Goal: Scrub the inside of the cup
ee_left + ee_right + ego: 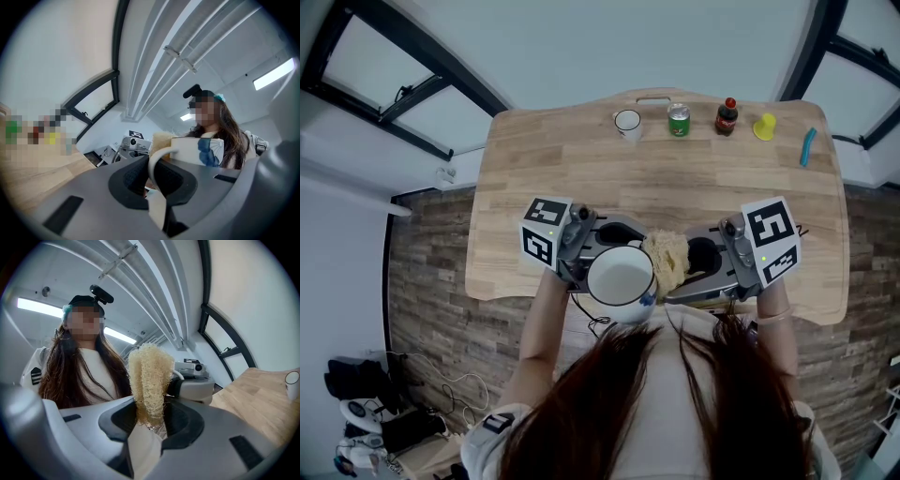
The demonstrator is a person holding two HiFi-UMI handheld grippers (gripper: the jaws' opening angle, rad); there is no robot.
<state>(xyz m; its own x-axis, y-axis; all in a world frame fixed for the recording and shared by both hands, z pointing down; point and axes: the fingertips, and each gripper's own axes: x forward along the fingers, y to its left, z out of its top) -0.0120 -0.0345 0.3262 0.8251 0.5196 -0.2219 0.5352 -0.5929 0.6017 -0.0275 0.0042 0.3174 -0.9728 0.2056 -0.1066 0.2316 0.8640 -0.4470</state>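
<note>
The cup [620, 275], white with a blue mark on its wall, is held in the air over the near edge of the table [581, 169], just in front of the person, with its mouth turned up toward the head camera; its inside shows plain white. Its handle [157, 161] runs between the two jaw pads of the left claw [579, 270], which is closed on that handle, so the cup's body sits just beyond the jaw tips and to the claw's right in the head view.

Just right of the cup's rim is a pale, fibrous loofah [667, 258]; it stands outside the cup, and whether it touches the rim I cannot tell. The right claw [701, 267] is clamped on the loofah's lower end, the bulk of it sticking up past the jaw tips in the right gripper view; the two claws face each other, close together.

Along the far edge of the table, well apart from the cup, stand a small white mug [627, 123], a green can [678, 120], a dark bottle [727, 117], a yellow object [764, 126] and, furthest right, a blue object [807, 146].
</note>
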